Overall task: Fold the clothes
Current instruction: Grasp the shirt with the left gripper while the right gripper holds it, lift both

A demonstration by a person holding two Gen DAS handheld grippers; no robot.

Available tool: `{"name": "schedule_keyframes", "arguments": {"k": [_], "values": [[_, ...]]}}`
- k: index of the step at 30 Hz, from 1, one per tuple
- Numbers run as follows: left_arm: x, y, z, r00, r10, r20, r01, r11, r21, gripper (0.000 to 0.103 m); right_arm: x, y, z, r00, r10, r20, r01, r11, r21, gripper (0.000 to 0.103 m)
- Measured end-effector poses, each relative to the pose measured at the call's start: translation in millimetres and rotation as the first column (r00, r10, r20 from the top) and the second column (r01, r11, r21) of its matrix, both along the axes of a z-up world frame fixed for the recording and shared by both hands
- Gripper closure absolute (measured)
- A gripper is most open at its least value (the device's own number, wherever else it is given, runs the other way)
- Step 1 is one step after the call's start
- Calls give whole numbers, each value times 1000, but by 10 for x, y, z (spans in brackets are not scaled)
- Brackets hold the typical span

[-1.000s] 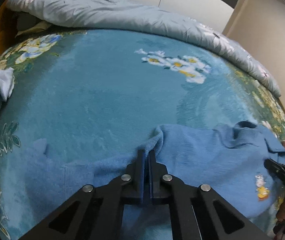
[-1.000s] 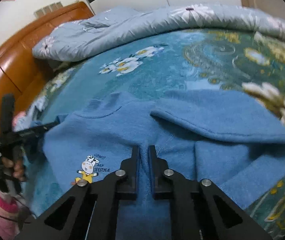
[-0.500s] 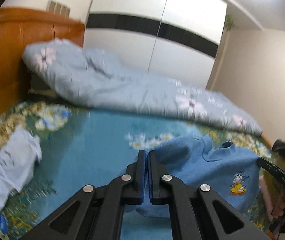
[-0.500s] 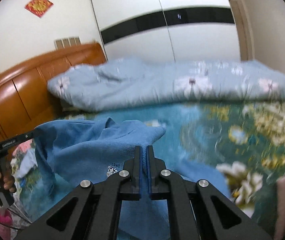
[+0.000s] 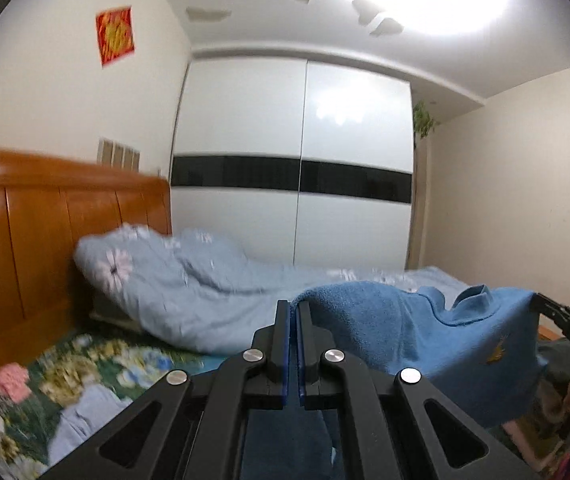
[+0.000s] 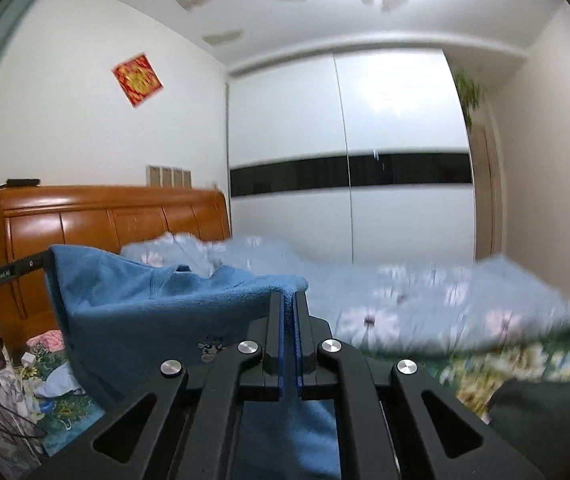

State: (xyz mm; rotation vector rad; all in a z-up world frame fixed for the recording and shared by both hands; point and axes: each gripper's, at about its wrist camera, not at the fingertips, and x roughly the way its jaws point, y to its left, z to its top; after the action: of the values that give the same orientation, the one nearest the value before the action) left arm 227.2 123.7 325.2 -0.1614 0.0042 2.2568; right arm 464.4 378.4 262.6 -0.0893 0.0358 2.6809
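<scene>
A blue fleece top (image 5: pixel 425 336) with a small cartoon print hangs in the air above the bed, stretched between both grippers. My left gripper (image 5: pixel 293 308) is shut on one upper corner of the top. In the right wrist view the same blue top (image 6: pixel 157 312) drapes to the left, and my right gripper (image 6: pixel 289 300) is shut on its other upper corner. Each view shows the other gripper at the far end of the cloth: the right gripper (image 5: pixel 565 320) and the left gripper (image 6: pixel 9 274). The lower part of the top hangs below, hidden behind the gripper bodies.
A bed with a floral teal sheet (image 5: pixel 97 360) lies below, with a pale blue floral duvet (image 5: pixel 189 292) bunched along its far side. A wooden headboard (image 6: pixel 105 220) stands at the left and a white wardrobe (image 6: pixel 349 184) behind. A light blue garment (image 5: pixel 85 420) lies on the sheet.
Both grippers have risen and tilted from pointing down at the bed to pointing level, lifting the blue top off the sheet so that it hangs between them.
</scene>
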Motion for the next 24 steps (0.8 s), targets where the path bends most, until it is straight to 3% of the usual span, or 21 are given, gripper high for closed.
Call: {"name": "schedule_keyframes", "arguments": {"k": [4,8,10,14,19,22,24], "values": [[-5,-57,204,999,35,-40,-35,999,-9,100,37,-49,185,1000,27,-16,-26,999,45,99],[-373,152,86,996,91,-3,-91,993,-81,100,-348,142,67,996,40,74,-40,999,4,99],[-650,364,-140,991,133,29,-128,980,-151,100,-638,298,-120,988,47,147,-40,998,-50,99],[-1268,798,-895,967,201,154,-150,945,-291,100,-1343,631,-711,953,54,297,0,984,-179,99],[-1781,1148,-1824,927,269,261,-143,898,-417,100,-2068,847,-1490,890,51,453,66,969,-238,99],[-1942,1340,-2107,918,293,267,-145,874,-464,100,-2252,962,-1773,866,45,498,100,960,-261,99],[-2063,1452,-2126,916,301,265,-149,870,-471,100,-2359,1024,-1764,867,26,498,118,959,-256,99]]}}
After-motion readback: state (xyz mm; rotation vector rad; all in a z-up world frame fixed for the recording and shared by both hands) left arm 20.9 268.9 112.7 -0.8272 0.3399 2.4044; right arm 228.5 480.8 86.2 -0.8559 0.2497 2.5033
